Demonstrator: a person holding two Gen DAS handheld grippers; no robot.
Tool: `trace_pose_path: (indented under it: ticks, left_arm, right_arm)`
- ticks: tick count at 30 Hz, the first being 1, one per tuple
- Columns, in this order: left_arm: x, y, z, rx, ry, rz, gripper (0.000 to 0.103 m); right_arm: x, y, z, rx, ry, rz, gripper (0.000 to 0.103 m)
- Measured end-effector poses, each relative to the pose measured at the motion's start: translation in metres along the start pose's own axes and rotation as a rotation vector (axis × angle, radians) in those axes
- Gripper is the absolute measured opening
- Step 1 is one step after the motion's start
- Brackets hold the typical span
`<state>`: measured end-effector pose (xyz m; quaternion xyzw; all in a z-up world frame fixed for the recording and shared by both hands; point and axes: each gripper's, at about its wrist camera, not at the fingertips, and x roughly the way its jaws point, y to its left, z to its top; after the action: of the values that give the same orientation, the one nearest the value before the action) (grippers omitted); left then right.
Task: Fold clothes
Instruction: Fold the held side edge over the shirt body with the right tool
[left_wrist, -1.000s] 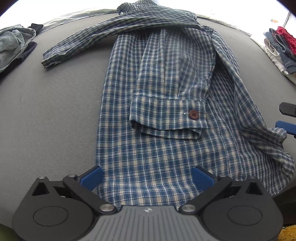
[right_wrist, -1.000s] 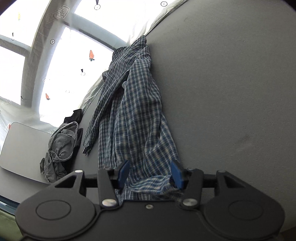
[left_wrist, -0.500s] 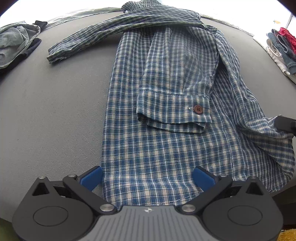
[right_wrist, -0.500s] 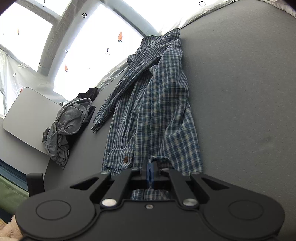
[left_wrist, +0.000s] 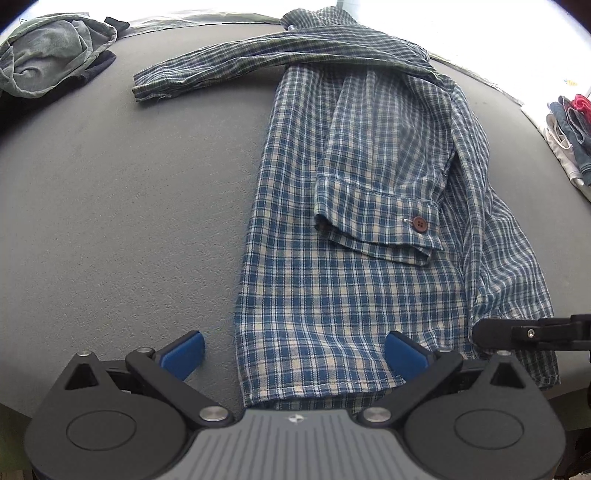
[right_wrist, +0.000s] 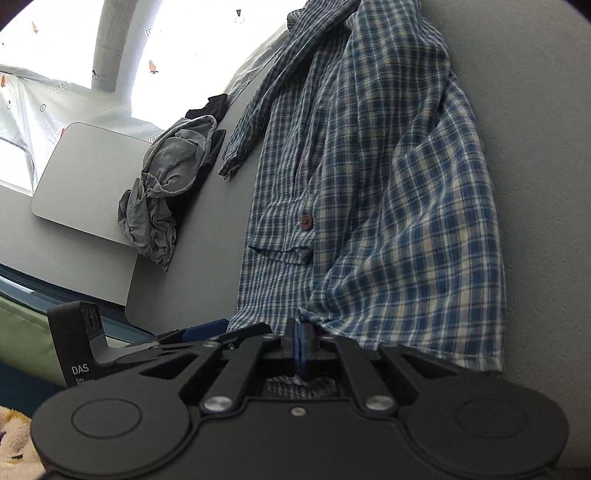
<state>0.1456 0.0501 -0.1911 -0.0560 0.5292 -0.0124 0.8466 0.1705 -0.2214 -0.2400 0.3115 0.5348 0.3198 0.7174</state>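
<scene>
A blue plaid shirt (left_wrist: 332, 280) lies lengthwise on the grey table (left_wrist: 129, 221). One sleeve is folded onto the body, its cuff showing a brown button (left_wrist: 420, 222). The other sleeve (left_wrist: 221, 70) stretches out to the left at the far end. My left gripper (left_wrist: 295, 354) is open over the near hem, its left pad over bare table and its right pad over cloth. My right gripper (right_wrist: 301, 345) is shut on the shirt's near right hem corner. The same right gripper (left_wrist: 480, 331) enters from the right in the left wrist view.
A crumpled grey garment (left_wrist: 48, 62) lies at the table's far left, over dark cloth. A pile of clothes (left_wrist: 569, 125) sits off to the far right. A second grey tabletop (right_wrist: 88, 177) stands beyond the left edge. The table's near edge runs just under both grippers.
My right gripper has shut on the shirt's hem corner and come lower and closer to the shirt. My left gripper has shifted left, so its left pad now clears the shirt's edge.
</scene>
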Motion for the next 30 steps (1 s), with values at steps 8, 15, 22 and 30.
trace_pose_path:
  ticks: [8,15,22,30]
  left_arm:
    - [-0.016,0.016,0.013,-0.119,-0.091,0.036,0.102]
    - [-0.017,0.049,0.038,-0.290,-0.153,0.081,0.102]
    - [-0.007,0.071,0.065,-0.378,-0.177,0.119,0.102]
    - [0.003,0.086,0.106,-0.437,-0.199,0.120,0.102]
  right_arm:
    - [-0.006,0.004,0.007,0.024,0.001,0.062,0.057]
    - [-0.034,0.027,0.035,-0.134,-0.120,-0.071,0.078]
    - [-0.046,0.034,0.075,-0.233,-0.211,-0.233,0.083]
    - [-0.042,0.041,0.104,-0.246,-0.178,-0.205,0.084]
